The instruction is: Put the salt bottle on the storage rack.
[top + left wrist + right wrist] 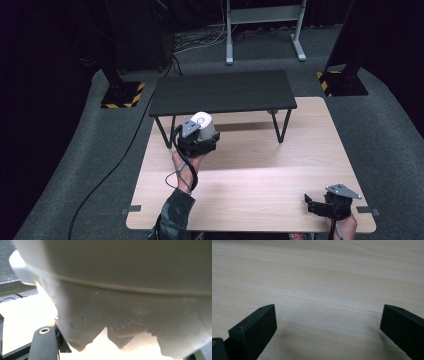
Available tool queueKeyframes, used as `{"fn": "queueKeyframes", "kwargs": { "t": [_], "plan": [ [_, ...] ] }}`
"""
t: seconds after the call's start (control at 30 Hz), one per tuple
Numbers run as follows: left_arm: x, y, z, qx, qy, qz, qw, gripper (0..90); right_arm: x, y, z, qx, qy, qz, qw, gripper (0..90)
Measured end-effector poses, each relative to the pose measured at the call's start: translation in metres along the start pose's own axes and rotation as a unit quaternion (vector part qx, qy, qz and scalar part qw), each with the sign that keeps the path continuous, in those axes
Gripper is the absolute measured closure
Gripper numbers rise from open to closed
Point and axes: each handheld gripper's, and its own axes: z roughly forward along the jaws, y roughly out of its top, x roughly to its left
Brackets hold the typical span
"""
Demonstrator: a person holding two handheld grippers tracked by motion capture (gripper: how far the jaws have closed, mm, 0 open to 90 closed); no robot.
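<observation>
Holding a white cup-like container (203,124), your left gripper (199,141) sits clenched on it above the wooden table (260,170), just in front of the small black shelf (222,92). The container lies tilted in the jaws with its round end facing up and toward the shelf; in the left gripper view its pale wall (130,290) crowds the lens, so the grip is deep rather than at the tips. That depth probably keeps a smooth, rounded body from slipping while it is carried clear of the surface. Whether it is meant for the shelf top or the space beneath cannot be told.

Your right gripper (320,204) rests released at the near right corner of the table, well apart from the container. Its own view shows both black jaws spread wide over bare wood (324,287), nothing between them. Parked there, it seems to leave the left hand an unobstructed path.
</observation>
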Motion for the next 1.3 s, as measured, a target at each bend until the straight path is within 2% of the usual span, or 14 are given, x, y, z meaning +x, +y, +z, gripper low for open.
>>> {"fn": "queueKeyframes", "kwargs": {
  "t": [0.4,1.1,1.3],
  "plan": [
    [0.004,0.014,0.007,0.001,-0.001,0.001,1.0,29.9,0.0,0.0,0.0,0.0,-0.001,0.0,1.0,0.0],
    [-0.002,0.065,0.014,-0.017,-0.013,0.024,0.9995,29.9,0.0,0.0,0.0,0.0,0.0,0.002,1.0,0.0],
    [-0.005,0.079,0.018,-0.02,-0.009,0.029,0.9993,29.9,-0.001,0.0,0.0,-0.001,0.001,0.002,1.0,0.0]
  ]
}}
